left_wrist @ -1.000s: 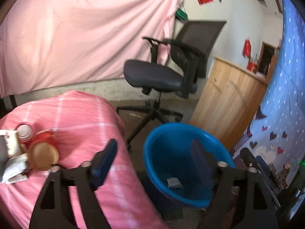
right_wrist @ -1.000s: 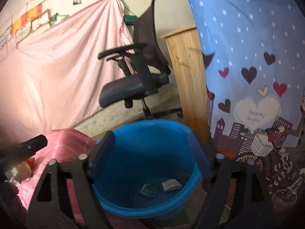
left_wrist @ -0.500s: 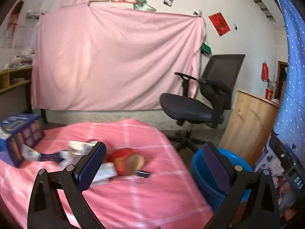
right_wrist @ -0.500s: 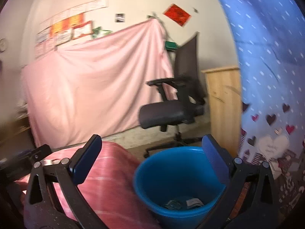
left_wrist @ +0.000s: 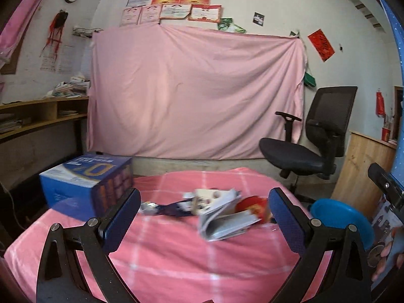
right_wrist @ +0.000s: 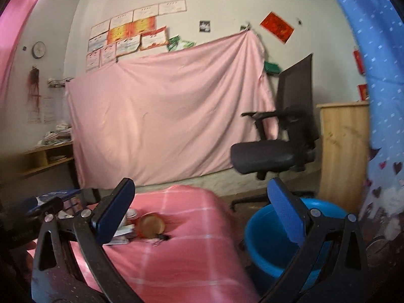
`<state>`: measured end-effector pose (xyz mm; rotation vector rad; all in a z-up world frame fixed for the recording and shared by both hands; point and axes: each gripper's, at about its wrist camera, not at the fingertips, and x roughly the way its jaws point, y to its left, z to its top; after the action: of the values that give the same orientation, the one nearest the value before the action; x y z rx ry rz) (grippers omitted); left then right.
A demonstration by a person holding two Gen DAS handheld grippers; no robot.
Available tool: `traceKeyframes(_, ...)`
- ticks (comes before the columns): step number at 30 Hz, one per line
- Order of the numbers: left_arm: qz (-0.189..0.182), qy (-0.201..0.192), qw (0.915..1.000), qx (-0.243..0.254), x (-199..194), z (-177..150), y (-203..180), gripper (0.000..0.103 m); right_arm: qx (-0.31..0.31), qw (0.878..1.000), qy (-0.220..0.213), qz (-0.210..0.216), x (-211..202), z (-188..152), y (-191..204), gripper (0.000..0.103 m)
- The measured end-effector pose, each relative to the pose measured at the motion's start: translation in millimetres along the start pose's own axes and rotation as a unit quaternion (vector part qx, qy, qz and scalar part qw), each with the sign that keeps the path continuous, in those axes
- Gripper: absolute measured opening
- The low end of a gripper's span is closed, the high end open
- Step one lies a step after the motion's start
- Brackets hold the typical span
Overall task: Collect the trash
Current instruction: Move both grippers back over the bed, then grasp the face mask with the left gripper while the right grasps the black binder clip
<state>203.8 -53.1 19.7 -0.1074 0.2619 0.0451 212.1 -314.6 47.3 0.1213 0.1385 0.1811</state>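
A heap of trash lies on the pink checked table (left_wrist: 176,257): a folded paper booklet (left_wrist: 224,224), a red round container (left_wrist: 255,205) and wrappers (left_wrist: 176,205). My left gripper (left_wrist: 202,221) is open and empty, above the table just in front of the heap. My right gripper (right_wrist: 199,217) is open and empty, above the table's right end. In the right wrist view the round container (right_wrist: 151,226) and papers (right_wrist: 121,234) show left of centre. The blue basin (right_wrist: 267,240) stands on the floor right of the table; it also shows in the left wrist view (left_wrist: 338,214).
A blue cardboard box (left_wrist: 85,186) stands on the table's far left. A black office chair (left_wrist: 310,151) and a wooden cabinet (left_wrist: 363,171) stand behind the basin. A pink sheet (left_wrist: 194,93) hangs on the back wall. Wooden shelves (left_wrist: 38,116) run along the left.
Both grippers have swung up and left, away from above the blue basin and back toward the table. The trash heap now lies in front of the left gripper. Both stay open.
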Motion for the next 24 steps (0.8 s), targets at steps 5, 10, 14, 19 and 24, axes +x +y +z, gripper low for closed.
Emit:
traceKeyframes(5, 0.017, 0.012, 0.9998, -0.002, 3, -8, 15, 0.099, -0.022, 0.999, 0.032, 0.013, 22, -8, 23, 0.103)
traceKeyframes(10, 0.02, 0.024, 0.9995, -0.005, 10, -18, 24, 0.099, -0.06, 0.995, 0.074, 0.019, 40, -25, 38, 0.103)
traceKeyframes(14, 0.015, 0.024, 0.9996, -0.005, 13, -23, 23, 0.099, -0.075, 0.993, 0.09, 0.022, 47, -36, 40, 0.103)
traceKeyframes(19, 0.004, 0.033, 0.9994, 0.004, 22, -27, 22, 0.099, -0.07, 0.991, 0.112, 0.028, 58, -40, 41, 0.103)
traceKeyframes(24, -0.017, 0.053, 0.9984, 0.005, 36, -26, 22, 0.094, -0.068, 0.985, 0.154, 0.03, 77, -45, 42, 0.103)
